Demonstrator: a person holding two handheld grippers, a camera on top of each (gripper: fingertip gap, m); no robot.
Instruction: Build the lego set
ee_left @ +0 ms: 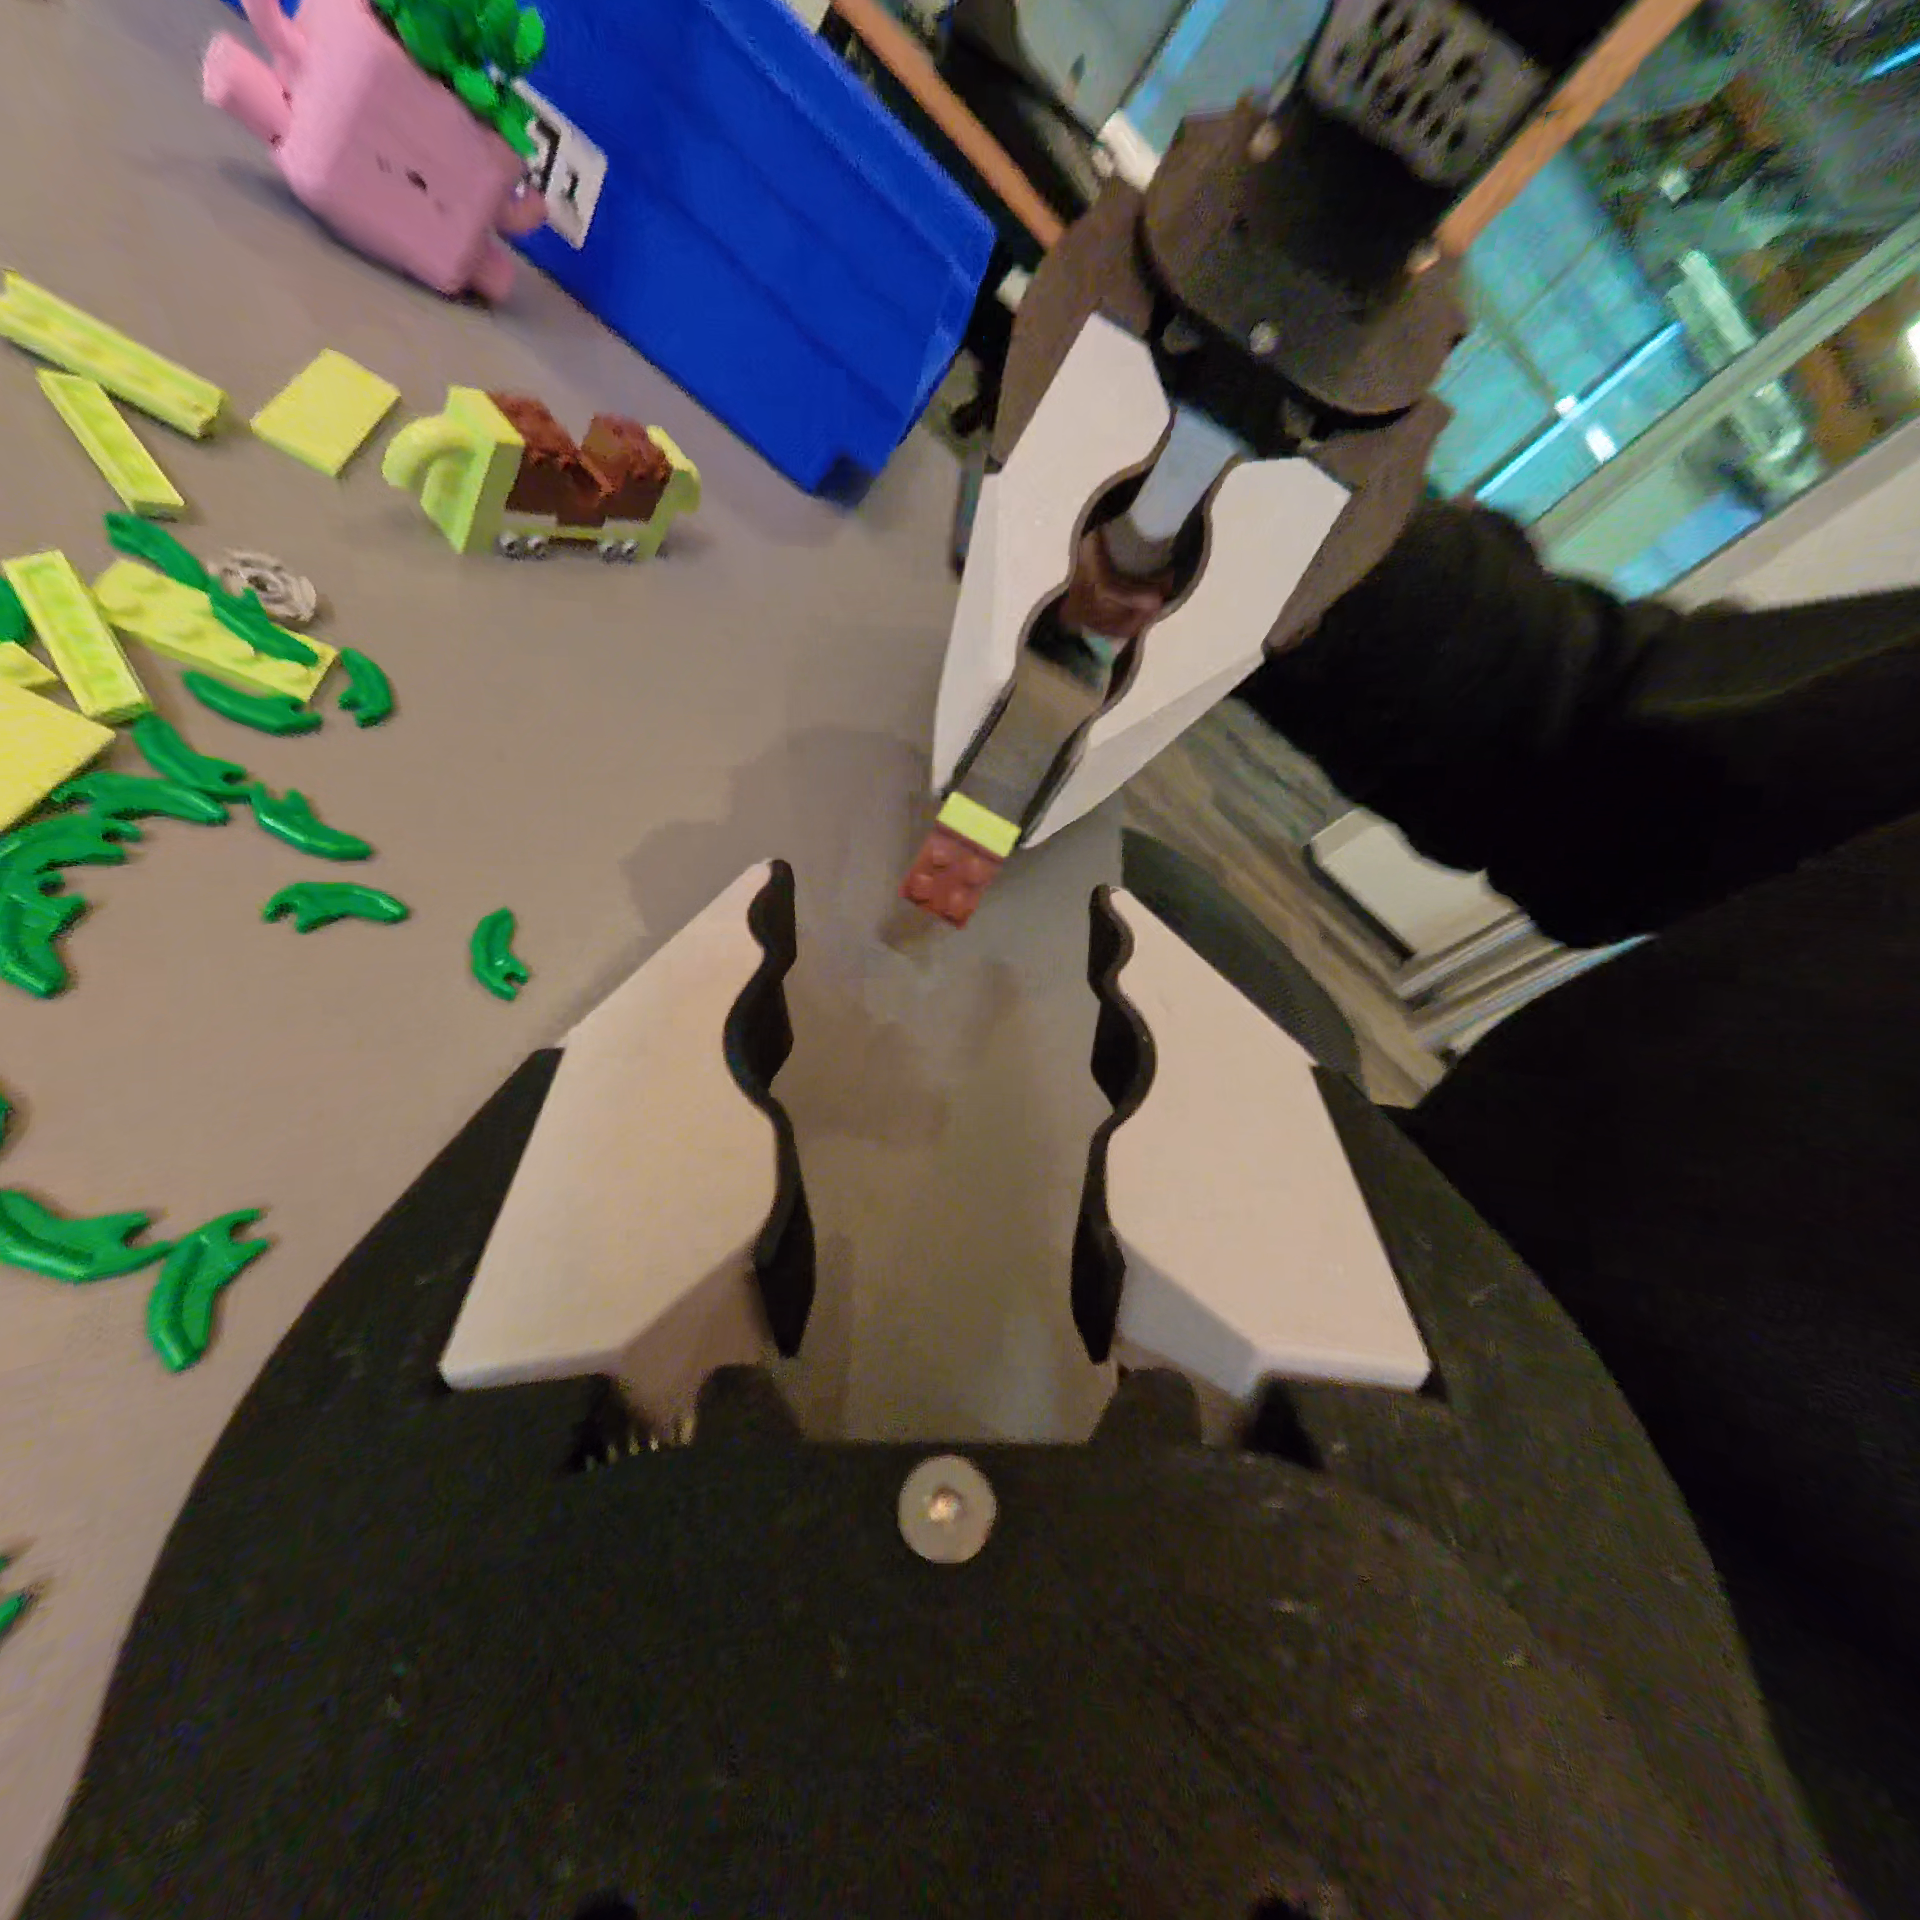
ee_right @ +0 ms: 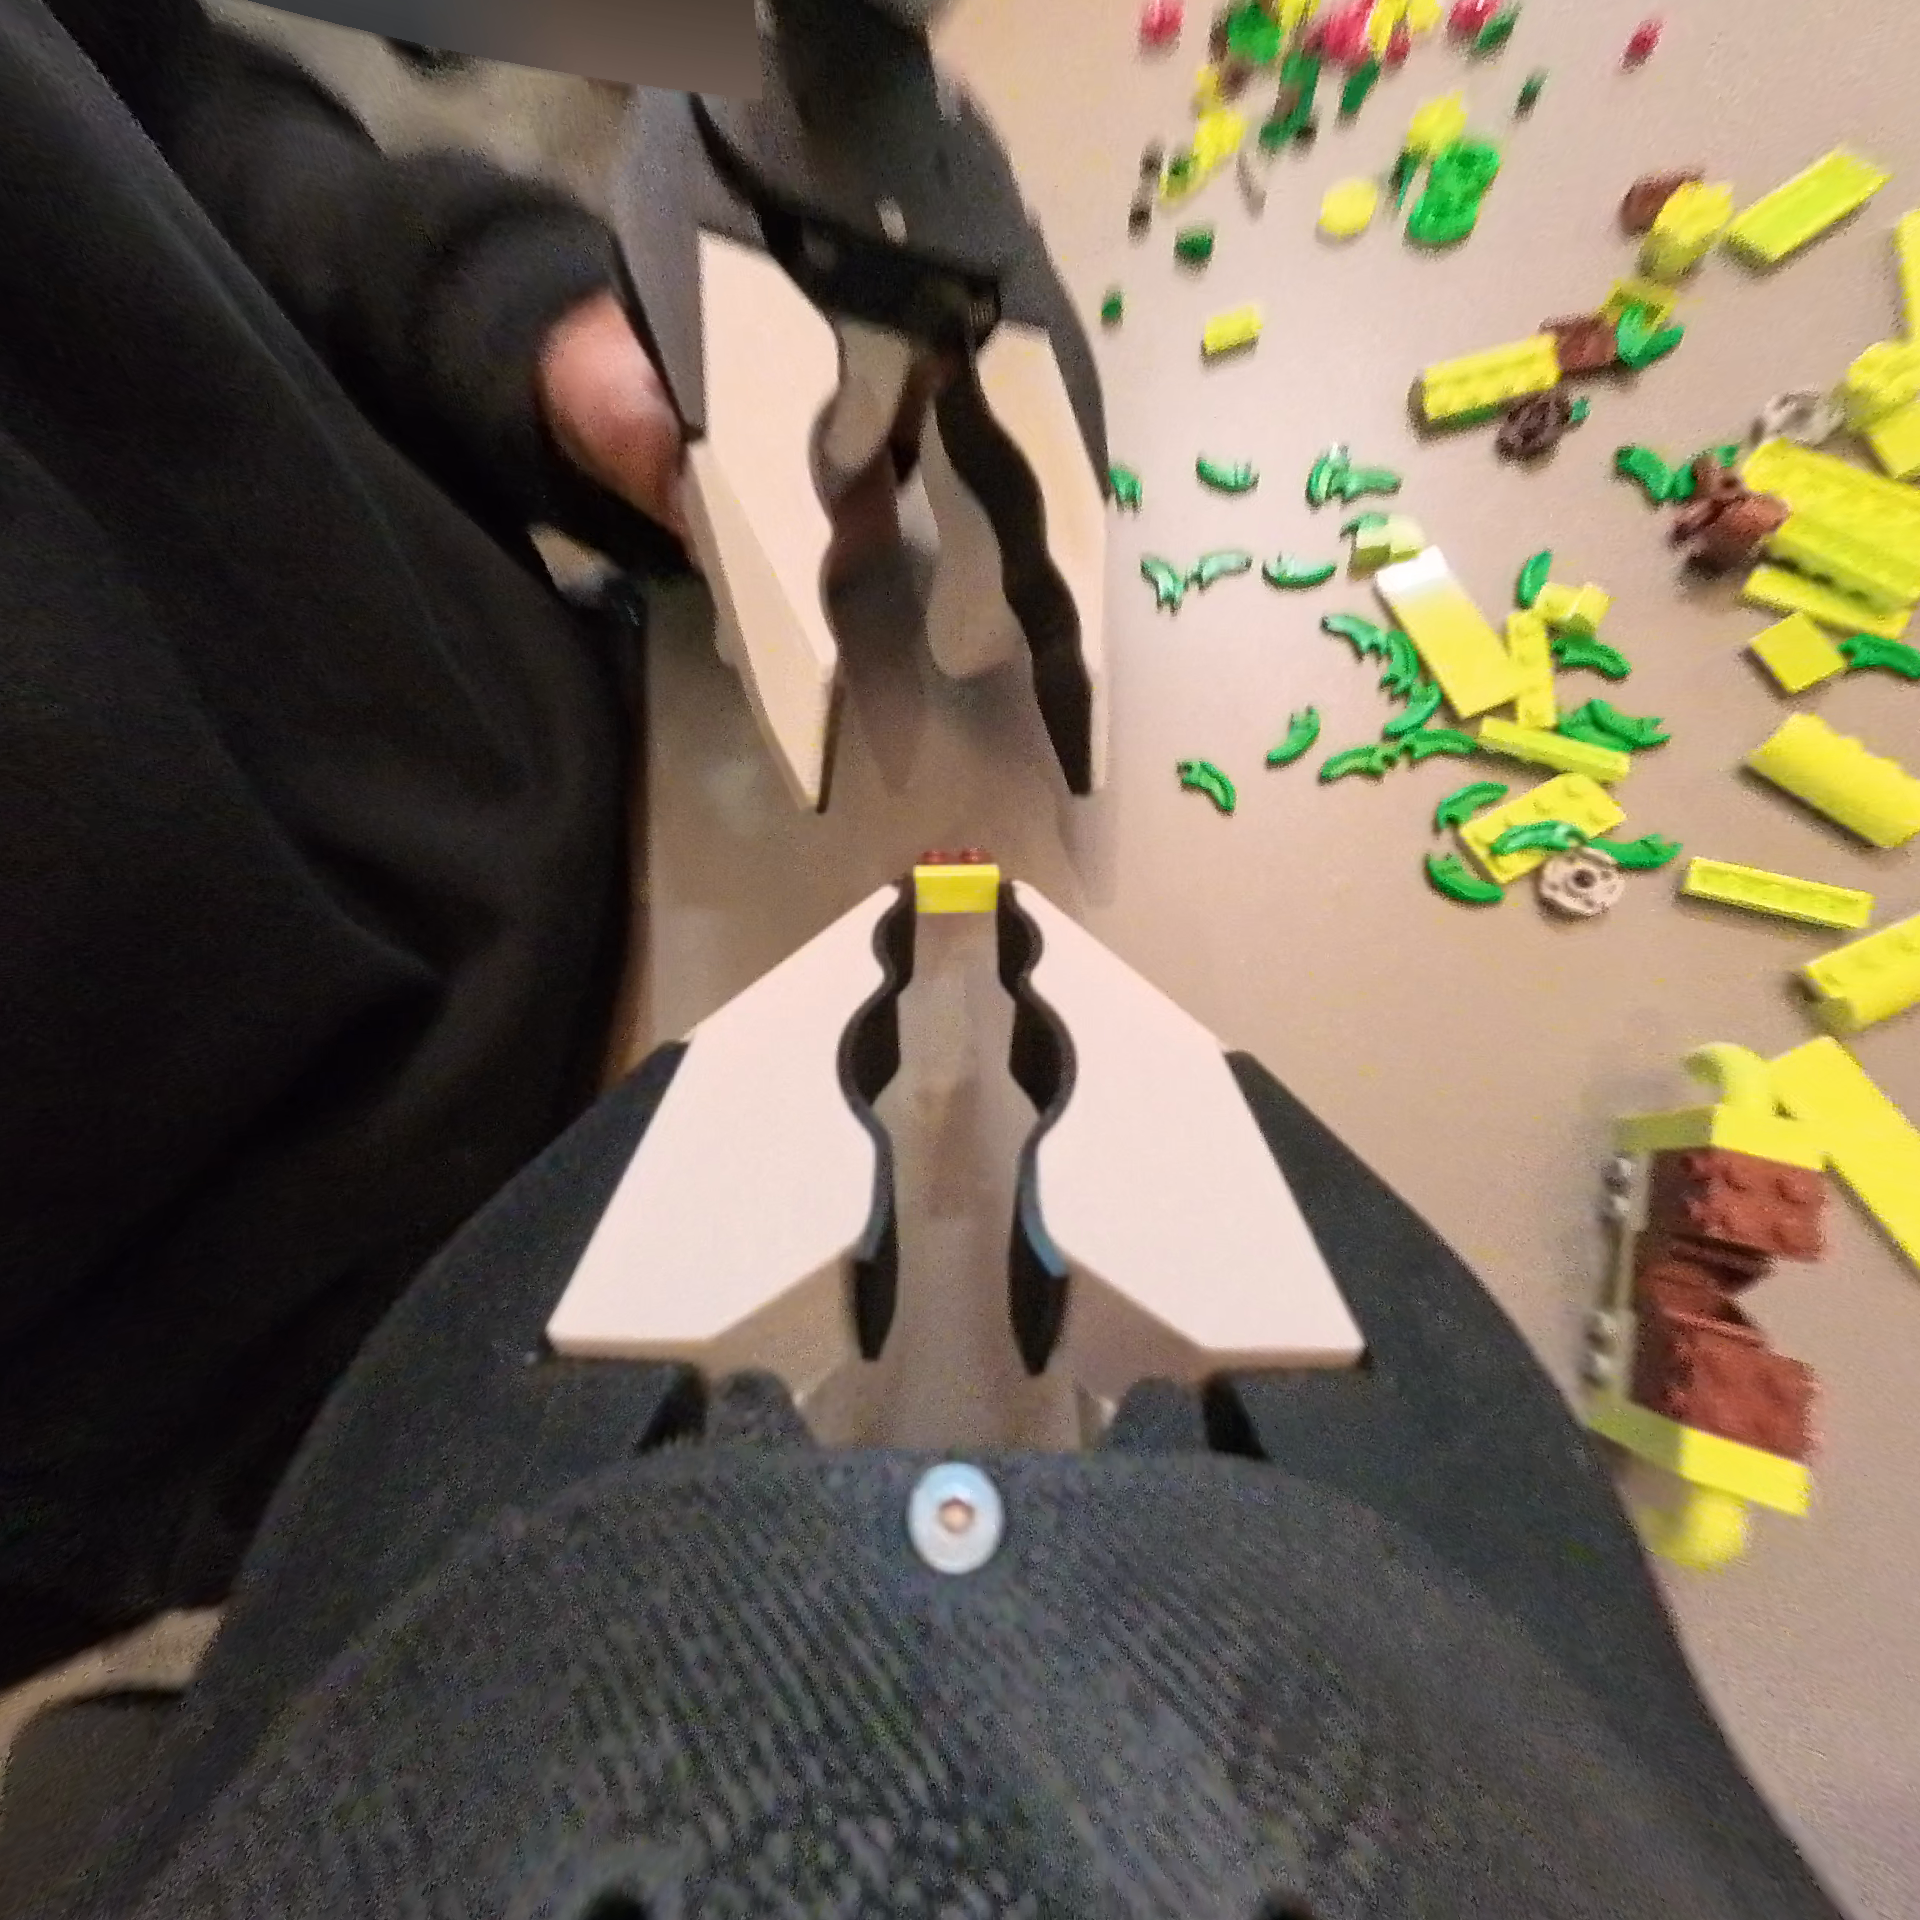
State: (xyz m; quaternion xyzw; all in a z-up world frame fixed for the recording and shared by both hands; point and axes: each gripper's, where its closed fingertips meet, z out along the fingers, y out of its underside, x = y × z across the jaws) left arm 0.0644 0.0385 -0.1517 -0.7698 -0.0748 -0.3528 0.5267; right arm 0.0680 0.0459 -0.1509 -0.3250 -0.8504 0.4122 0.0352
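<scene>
The right gripper (ee_right: 957, 896) is closed on a small stack of 2 bricks: a lime-yellow brick (ee_right: 957, 891) pinched at the very tips, with a brown brick (ee_left: 948, 879) attached to its far side. In the left wrist view this small stack hangs over the grey table (ee_left: 644, 727), near the table's front edge, and I cannot tell if the brown brick touches the surface. The left gripper (ee_left: 940, 904) stands wide open and empty, with its tips just beside the stack and pointed toward it.

Farther out on the table lies the half-built model (ee_left: 540, 483), lime-yellow walls with brown bricks inside. Beyond it are loose lime-yellow plates (ee_left: 324, 410), many green leaf pieces (ee_left: 335, 904), a pink box (ee_left: 384, 145) and a blue bin (ee_left: 748, 239).

I judge that the step in hand is a small sub-assembly: the 2 bricks are already joined and must go to the model or get another piece. The next move calls for the left gripper to close on the brown brick squarely, or to steady the model, without turning the stack in the thin grip.
</scene>
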